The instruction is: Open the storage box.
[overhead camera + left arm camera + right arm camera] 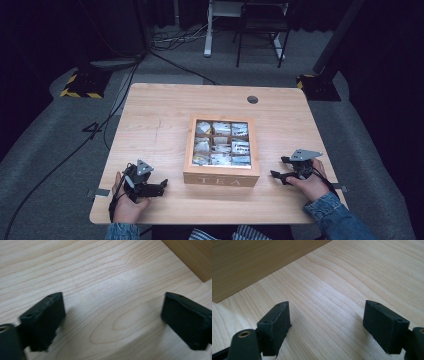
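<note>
The tea box (221,151) sits mid-table (160,110), lid closed over 9 compartments of sachets. The left gripper (161,187) and right gripper (276,167) flank it, fingers (42,323) open and empty. Judged best: close in level from both sides. The gripper views show a box corner (249,262); the high view shows the contents

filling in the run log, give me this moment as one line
left gripper: open, empty, left of tea box | right gripper: open, empty, right of box | box: lid shut, tea bags seen inside | table: wood
</note>
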{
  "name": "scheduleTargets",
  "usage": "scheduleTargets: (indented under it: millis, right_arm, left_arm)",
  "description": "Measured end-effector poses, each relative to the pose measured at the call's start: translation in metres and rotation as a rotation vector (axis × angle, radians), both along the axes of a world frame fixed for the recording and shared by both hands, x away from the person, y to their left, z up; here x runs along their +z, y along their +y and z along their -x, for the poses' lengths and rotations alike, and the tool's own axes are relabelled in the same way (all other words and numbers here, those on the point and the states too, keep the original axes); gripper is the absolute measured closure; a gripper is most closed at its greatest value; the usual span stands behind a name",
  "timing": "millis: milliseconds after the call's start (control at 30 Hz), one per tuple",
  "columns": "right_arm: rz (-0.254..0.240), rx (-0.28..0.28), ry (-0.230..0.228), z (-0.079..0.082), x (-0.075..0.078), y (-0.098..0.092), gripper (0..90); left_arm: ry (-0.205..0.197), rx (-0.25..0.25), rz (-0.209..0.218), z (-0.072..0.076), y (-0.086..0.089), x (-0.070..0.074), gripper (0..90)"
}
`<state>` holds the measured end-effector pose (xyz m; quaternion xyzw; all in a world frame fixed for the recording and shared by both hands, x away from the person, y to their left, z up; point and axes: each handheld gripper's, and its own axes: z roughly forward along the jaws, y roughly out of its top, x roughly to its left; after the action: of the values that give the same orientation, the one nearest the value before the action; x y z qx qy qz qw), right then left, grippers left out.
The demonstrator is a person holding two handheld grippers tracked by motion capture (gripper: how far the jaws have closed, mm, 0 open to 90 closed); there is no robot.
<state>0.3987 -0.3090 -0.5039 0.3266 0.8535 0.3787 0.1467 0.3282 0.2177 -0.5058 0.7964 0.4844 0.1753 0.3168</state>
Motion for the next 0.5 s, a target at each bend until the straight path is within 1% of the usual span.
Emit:
scheduleTargets:
  millis: [167, 200, 267, 300, 333, 367, 433, 500]
  right_arm:
    - [0.001, 0.000, -0.001, 0.000, 0.000, 0.000, 21.9]
    - [0.001, 0.000, -0.001, 0.000, 0.000, 0.000, 22.1]
    - [-0.004, 0.005, 0.000, 0.001, 0.000, -0.001, 24.0]
    - [-0.006, 0.005, 0.000, 0.001, 0.000, -0.001, 24.5]
    - [-0.006, 0.005, 0.000, 0.001, 0.000, -0.001, 24.5]
    - [-0.007, 0.005, -0.001, 0.002, 0.000, -0.001, 24.9]
    - [-0.006, 0.007, -0.002, 0.002, 0.000, -0.001, 25.9]
    - [-0.008, 0.009, -0.003, 0.002, 0.000, -0.001, 26.1]
  left_arm:
    - [0.004, 0.000, -0.003, -0.001, 0.001, 0.000, 3.7]
    - [0.009, 0.015, -0.007, -0.003, 0.001, 0.000, 1.5]
    - [0.011, 0.005, -0.013, -0.003, 0.004, 0.000, 0.4]
    - [0.006, -0.022, -0.015, -0.003, 0.007, 0.000, 0.6]
    - [0.006, -0.022, -0.015, -0.003, 0.007, 0.000, 0.4]
    - [0.009, -0.021, -0.006, -0.003, 0.008, 0.000, 0.4]
    - [0.009, -0.014, -0.013, -0.004, 0.011, 0.000, 0.2]
    - [0.008, -0.025, -0.009, -0.005, 0.012, 0.000, 0.2]
